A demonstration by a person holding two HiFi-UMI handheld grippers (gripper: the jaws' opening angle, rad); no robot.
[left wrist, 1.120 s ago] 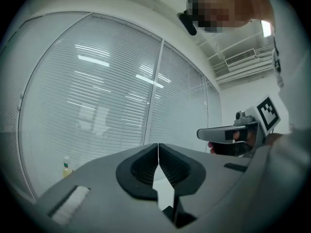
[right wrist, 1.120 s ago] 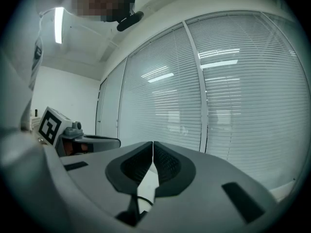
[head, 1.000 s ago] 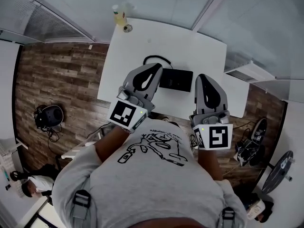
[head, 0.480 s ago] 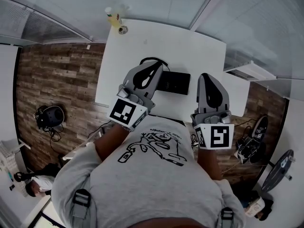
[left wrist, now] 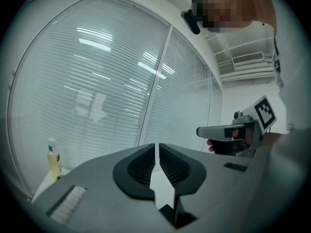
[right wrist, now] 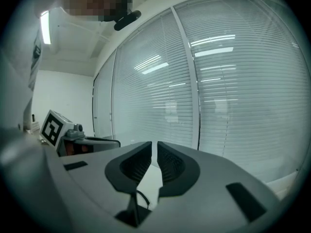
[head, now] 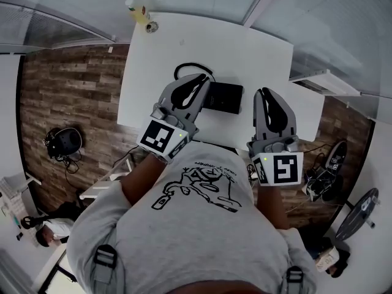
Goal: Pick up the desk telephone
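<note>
While beyond telephone (head: 224, 97), yellow-filled bottle (head: 138, 12)

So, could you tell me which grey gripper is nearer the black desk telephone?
The left gripper: in the head view its tip overlaps the left end of the black desk telephone; the right gripper sits clear of it.

Black desk telephone (head: 224, 97) lies flat on white table (head: 245, 54)
</note>
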